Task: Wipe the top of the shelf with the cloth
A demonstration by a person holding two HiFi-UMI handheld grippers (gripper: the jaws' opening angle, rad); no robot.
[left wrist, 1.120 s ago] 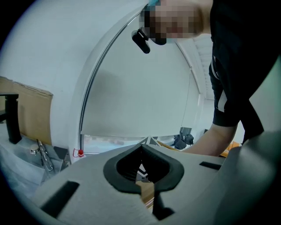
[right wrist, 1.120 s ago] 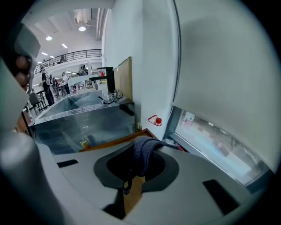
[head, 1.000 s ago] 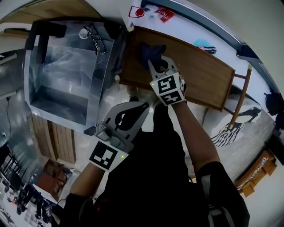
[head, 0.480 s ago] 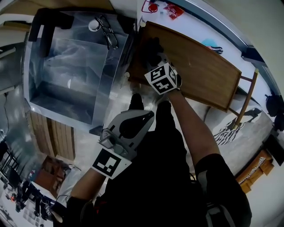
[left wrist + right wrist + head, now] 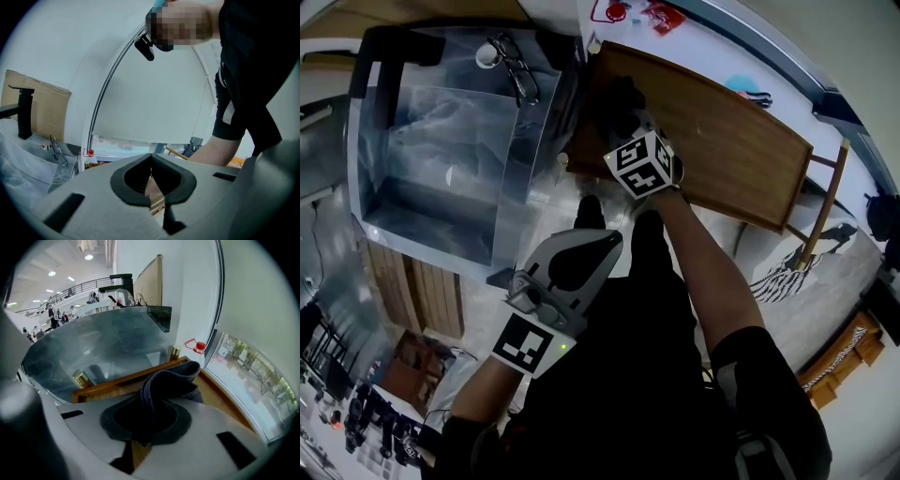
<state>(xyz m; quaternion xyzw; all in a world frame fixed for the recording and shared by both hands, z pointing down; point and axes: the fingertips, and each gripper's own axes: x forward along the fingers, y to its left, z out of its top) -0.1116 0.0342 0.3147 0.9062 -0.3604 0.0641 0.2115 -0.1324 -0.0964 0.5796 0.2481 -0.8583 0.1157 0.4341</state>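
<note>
The right gripper [image 5: 623,111] reaches forward over the near left corner of the wooden shelf [image 5: 727,141], and its jaws are clamped on a dark cloth [image 5: 617,92] that lies bunched on the shelf top close to that corner. In the right gripper view the cloth [image 5: 171,378] rises in a thick fold out from between the jaws of the right gripper [image 5: 152,401] and spills forward onto the shelf [image 5: 117,383], just short of its raised edge. A bottle [image 5: 198,348] with a red cap stands beyond the far corner. To the left of the shelf is a steel sink [image 5: 422,220] with a pair of glasses [image 5: 516,75] on its rim. The left gripper [image 5: 609,236] hangs low in front of the person's body, well apart from the shelf; in its own view the left gripper [image 5: 150,155] has its jaw tips pressed together with nothing between them.
</note>
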